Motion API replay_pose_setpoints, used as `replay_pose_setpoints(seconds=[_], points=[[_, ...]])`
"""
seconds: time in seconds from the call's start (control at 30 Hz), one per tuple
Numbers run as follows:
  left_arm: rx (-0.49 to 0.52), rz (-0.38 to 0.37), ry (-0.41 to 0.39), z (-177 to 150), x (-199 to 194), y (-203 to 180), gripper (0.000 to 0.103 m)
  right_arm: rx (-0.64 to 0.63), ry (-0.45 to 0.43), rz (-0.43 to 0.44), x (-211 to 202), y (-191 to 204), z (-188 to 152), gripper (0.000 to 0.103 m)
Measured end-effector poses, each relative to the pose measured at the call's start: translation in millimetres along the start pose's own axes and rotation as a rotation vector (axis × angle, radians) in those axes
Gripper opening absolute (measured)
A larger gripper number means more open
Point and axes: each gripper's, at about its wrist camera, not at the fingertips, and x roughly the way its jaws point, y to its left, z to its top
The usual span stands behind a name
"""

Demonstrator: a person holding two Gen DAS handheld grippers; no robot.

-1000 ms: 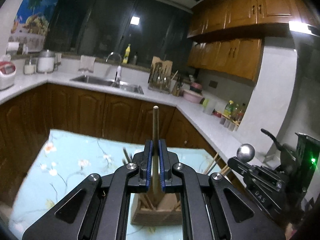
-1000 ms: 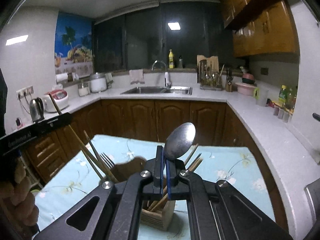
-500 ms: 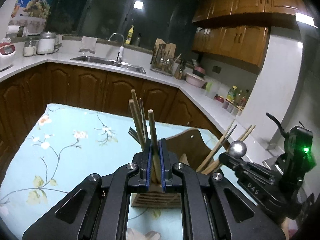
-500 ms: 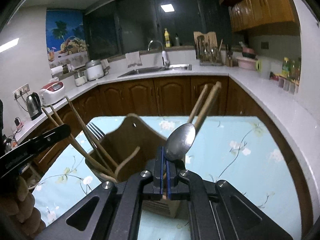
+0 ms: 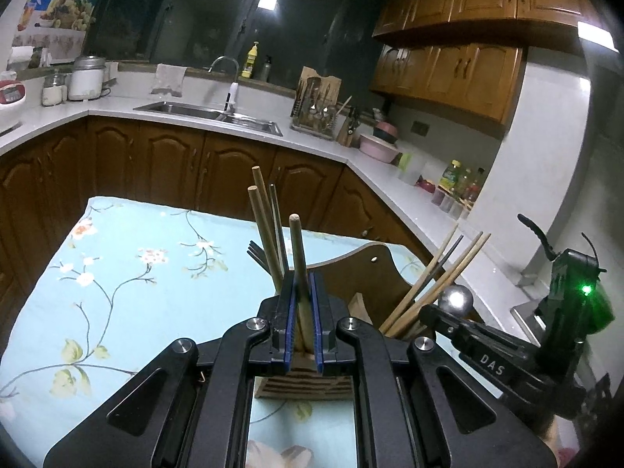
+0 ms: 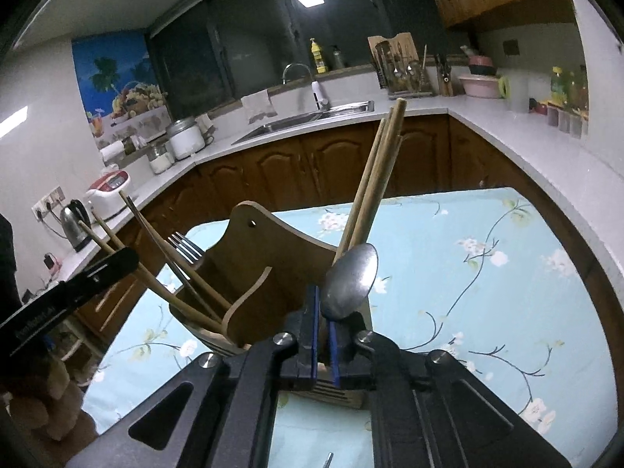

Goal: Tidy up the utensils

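chopstick (image 5: 298, 273) clamped in left gripper (image 5: 303, 327) jaws; right gripper (image 6: 322, 335) jaws opening, spoon (image 6: 351, 282) between them.

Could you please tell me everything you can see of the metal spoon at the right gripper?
The spoon is plain silvery metal with a dull, scuffed oval bowl. It stands bowl up, tilted right, just above the right gripper, whose jaws are opening around its hidden handle. The handle goes down into the wooden holder, in front of upright wooden chopsticks.
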Motion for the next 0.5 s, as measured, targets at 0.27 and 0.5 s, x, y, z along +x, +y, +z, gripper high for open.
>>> replay_pose_setpoints(seconds=[0.27,0.5], points=[[0.002,0.001,0.03,-1.1,-2.0,-3.2,0.014,0.008,-0.022,-0.005,-11.9,-2.1,3.4,0.035],[-0.024,0.024,0.025,-9.7,-17.6,-2.4,0.042,0.025,-0.028,-0.014,-27.3,-3.6,-5.6,0.046]])
